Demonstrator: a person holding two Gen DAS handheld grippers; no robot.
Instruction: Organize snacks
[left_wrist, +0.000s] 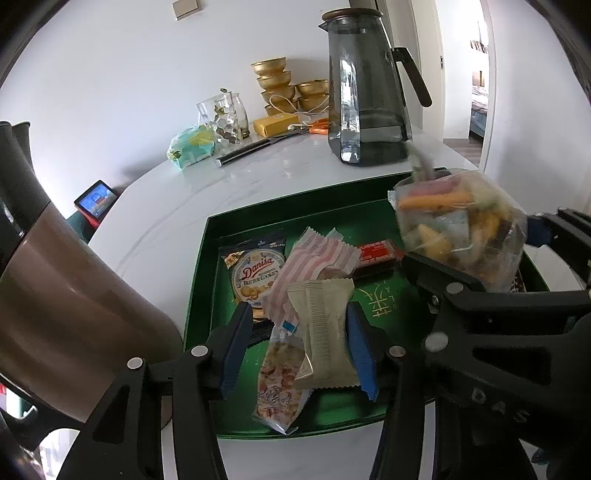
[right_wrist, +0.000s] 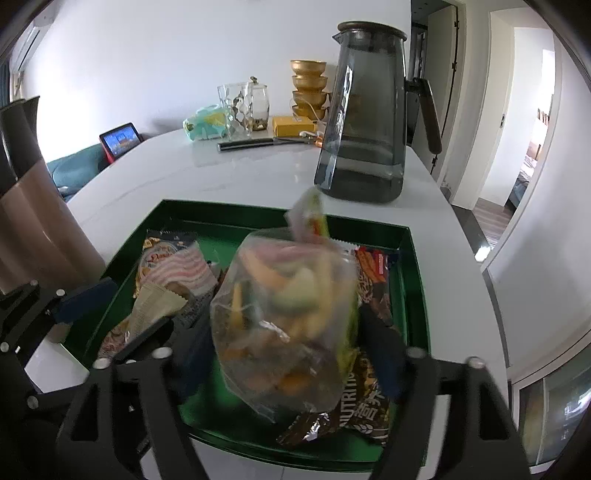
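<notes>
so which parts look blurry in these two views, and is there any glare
Left wrist view: the clear candy bag in the right gripper is smeared, while the beige packet is sharp. Right wrist view: that bag is soft and streaked up close; daylight gleams on the white tabletop.

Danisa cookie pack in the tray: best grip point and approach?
Danisa pack lies flat; the striped packet overlaps its right side. Come from above and pinch the bare top-left edge, probably along the crimped seal, jaws across its thin profile.
</notes>
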